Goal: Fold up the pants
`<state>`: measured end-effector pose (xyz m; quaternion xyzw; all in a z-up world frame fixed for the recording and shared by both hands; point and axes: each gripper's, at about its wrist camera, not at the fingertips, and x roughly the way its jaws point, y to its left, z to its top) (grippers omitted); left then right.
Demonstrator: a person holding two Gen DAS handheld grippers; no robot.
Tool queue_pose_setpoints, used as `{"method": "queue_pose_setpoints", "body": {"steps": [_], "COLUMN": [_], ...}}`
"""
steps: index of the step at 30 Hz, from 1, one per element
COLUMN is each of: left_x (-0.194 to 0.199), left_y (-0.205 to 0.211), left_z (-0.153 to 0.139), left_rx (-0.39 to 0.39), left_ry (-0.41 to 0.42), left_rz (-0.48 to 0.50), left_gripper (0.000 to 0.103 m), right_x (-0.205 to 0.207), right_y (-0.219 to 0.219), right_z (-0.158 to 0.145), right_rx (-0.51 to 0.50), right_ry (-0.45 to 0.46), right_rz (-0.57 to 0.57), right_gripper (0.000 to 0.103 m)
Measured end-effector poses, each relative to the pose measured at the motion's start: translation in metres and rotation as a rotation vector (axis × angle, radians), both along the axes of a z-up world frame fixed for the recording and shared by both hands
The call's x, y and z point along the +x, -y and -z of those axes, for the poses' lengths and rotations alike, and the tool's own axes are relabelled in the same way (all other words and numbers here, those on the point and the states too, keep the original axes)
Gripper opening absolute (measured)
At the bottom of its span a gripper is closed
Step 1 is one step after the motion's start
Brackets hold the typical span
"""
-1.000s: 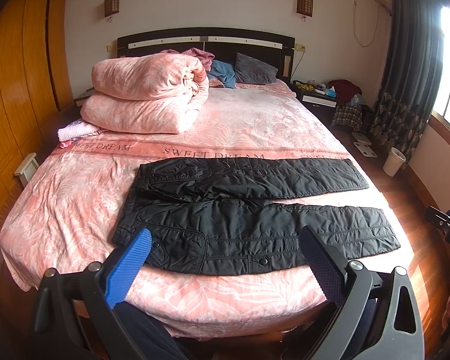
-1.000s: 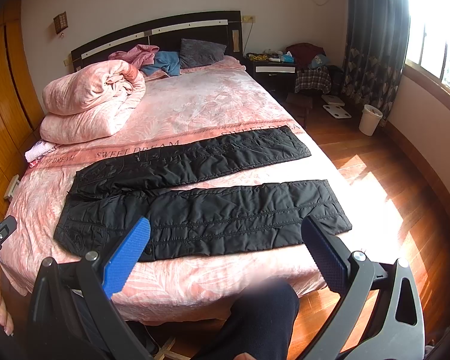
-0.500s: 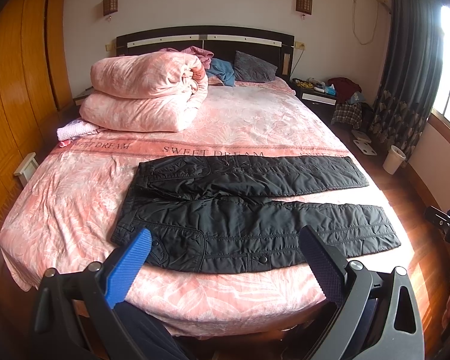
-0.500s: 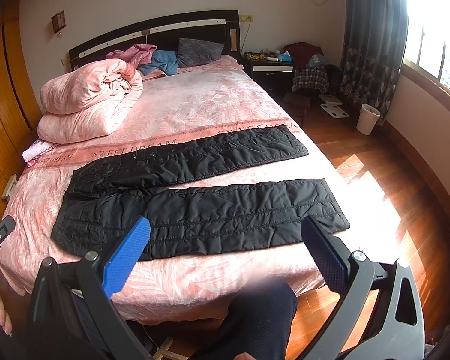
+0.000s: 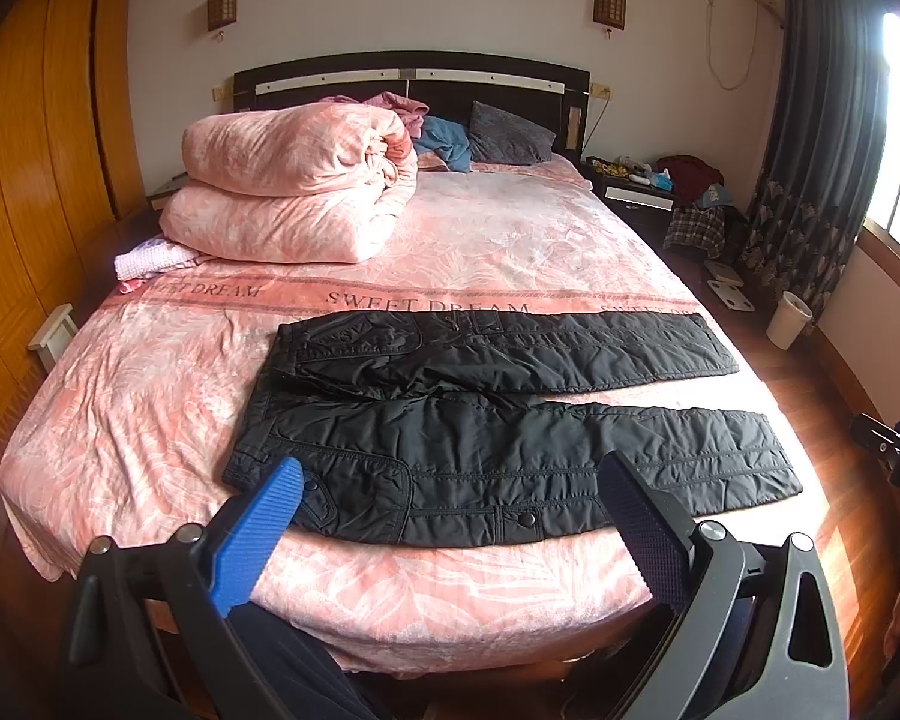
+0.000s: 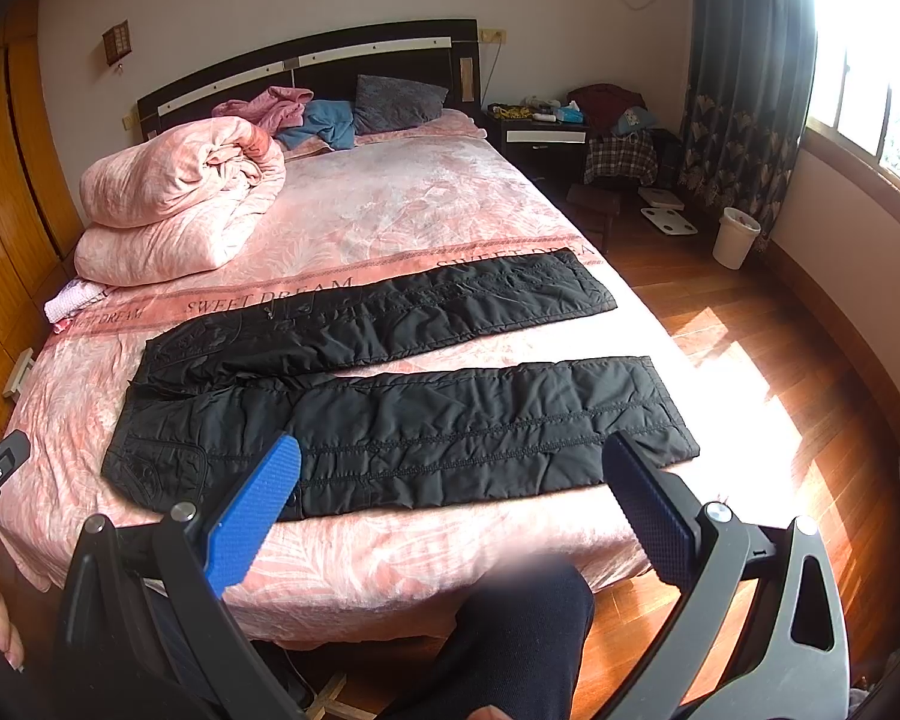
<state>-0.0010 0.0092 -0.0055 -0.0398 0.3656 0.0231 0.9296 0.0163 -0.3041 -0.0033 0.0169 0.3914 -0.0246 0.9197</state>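
Note:
Black quilted pants point(image 5: 486, 420) lie spread flat across the near end of the pink bed point(image 5: 120, 396), waistband to the left, both legs pointing right and lying apart. They also show in the right wrist view point(image 6: 390, 414). My left gripper point(image 5: 450, 498) is open and empty, held in the air before the bed's near edge, in line with the waistband. My right gripper point(image 6: 450, 486) is open and empty, held before the near leg. Each gripper's tip shows at the edge of the other's view.
A rolled pink duvet point(image 5: 294, 180) and pillows lie at the head of the bed. A wooden wardrobe point(image 5: 24, 150) lines the left wall. To the right are a wooden floor point(image 6: 750, 360), a white bin point(image 6: 735, 237), a nightstand point(image 6: 540, 132) and a curtained window.
Both grippers have edged slightly closer to the bed and the pants. Nothing has been taken hold of; the pants have not moved.

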Motion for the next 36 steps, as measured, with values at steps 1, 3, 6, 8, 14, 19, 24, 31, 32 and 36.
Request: {"method": "queue_pose_setpoints", "body": {"steps": [1, 3, 6, 8, 14, 19, 24, 31, 32, 36], "left_x": [-0.0001, 0.0002, -0.0001, 0.0001, 0.0003, 0.0003, -0.0005, -0.0005, -0.0008, 0.0000], "left_y": [0.0000, 0.0000, 0.0000, -0.0001, -0.0002, -0.0006, -0.0008, -0.0007, -0.0010, -0.0010], "left_z": [0.0002, -0.0002, 0.0013, 0.0012, 0.0010, 0.0012, 0.0040, 0.0041, 0.0045, 0.0038], "left_rx": [0.001, 0.002, 0.002, 0.004, 0.003, 0.002, 0.002, 0.005, 0.005, 0.005], "left_ry": [0.001, 0.000, 0.000, 0.000, -0.001, -0.002, -0.003, -0.003, -0.001, -0.004], "left_rz": [0.000, -0.002, -0.002, -0.002, -0.001, -0.001, -0.001, -0.001, -0.001, 0.000], "left_gripper": [0.099, 0.099, 0.099, 0.099, 0.099, 0.099, 0.099, 0.099, 0.099, 0.099], "right_x": [-0.0001, -0.0003, -0.0001, 0.0000, -0.0001, -0.0001, -0.0006, -0.0002, -0.0003, 0.0002], "right_y": [0.0000, -0.0001, 0.0004, -0.0002, 0.0001, 0.0002, 0.0026, 0.0025, 0.0028, 0.0028], "right_z": [0.0000, 0.0002, 0.0003, 0.0002, 0.0006, 0.0002, 0.0067, 0.0065, 0.0068, 0.0070], "right_rx": [0.000, 0.000, 0.001, -0.001, -0.001, 0.000, -0.003, -0.003, -0.003, -0.004], "right_ry": [-0.001, 0.000, 0.001, -0.001, -0.001, -0.001, -0.003, -0.004, -0.004, -0.005], "right_rz": [0.000, -0.001, 0.000, 0.000, -0.001, 0.000, 0.001, 0.000, 0.000, 0.001], "right_gripper": [0.101, 0.101, 0.101, 0.101, 0.101, 0.101, 0.101, 0.101, 0.101, 0.101]}}
